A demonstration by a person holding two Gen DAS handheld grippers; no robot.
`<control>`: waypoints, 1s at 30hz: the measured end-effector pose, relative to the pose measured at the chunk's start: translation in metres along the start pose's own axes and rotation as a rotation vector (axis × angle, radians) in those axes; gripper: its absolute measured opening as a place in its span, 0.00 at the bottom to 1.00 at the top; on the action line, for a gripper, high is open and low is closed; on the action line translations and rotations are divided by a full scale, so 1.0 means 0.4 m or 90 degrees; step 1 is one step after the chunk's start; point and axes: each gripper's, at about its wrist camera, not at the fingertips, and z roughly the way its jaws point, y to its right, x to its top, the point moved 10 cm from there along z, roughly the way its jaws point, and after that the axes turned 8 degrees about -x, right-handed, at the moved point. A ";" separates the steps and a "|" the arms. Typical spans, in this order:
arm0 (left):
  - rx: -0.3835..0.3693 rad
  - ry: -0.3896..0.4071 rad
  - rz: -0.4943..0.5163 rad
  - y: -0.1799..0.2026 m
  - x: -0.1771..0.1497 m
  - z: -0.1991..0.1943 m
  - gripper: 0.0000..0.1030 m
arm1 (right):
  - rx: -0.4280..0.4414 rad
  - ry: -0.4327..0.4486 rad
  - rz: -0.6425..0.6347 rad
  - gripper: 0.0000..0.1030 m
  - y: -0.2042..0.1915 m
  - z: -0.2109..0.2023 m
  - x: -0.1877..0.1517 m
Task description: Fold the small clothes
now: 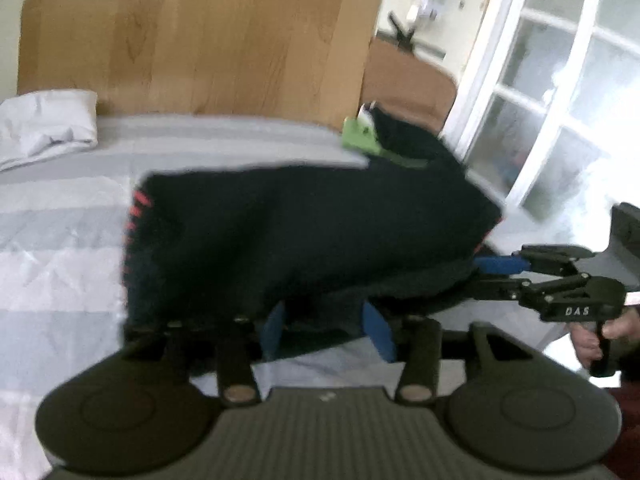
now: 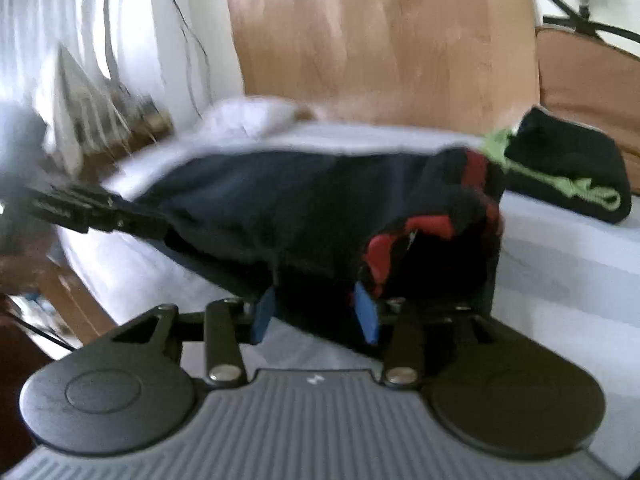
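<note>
Currently both frames are motion-blurred. Far left, left wrist view: a crumpled white pillow [image 1: 48, 128] lies on the bed [image 1: 60, 240], whose cover is grey-and-white striped, against a wood-grain headboard [image 1: 200, 40]. Centre: a dark garment [image 1: 300, 232], soft knit with red stitching along its left edge, is lifted off the cover and stretched between the two tools. The left gripper [image 1: 326, 330] has its blue pads closed on the cloth's lower hem. To the right, the right gripper [image 1: 500, 266] pinches the garment's other end; in its own view [image 2: 316, 314] the blue pads clamp bunched fabric with red lining. Beyond, a folded black piece with lime-green trim [image 1: 384, 140] rests near the headboard. Far right stands a white-framed window [image 1: 560, 100].
</note>
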 end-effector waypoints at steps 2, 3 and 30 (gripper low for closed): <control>0.001 0.049 -0.005 0.001 0.029 -0.065 0.49 | 0.013 0.028 0.015 0.46 0.010 -0.034 0.046; 0.003 0.076 -0.015 -0.008 0.055 -0.089 0.49 | 0.006 0.051 0.020 0.46 0.018 -0.050 0.073; 0.182 0.155 -0.206 -0.314 0.156 -0.035 0.78 | -0.215 0.129 0.158 0.64 0.214 0.026 0.145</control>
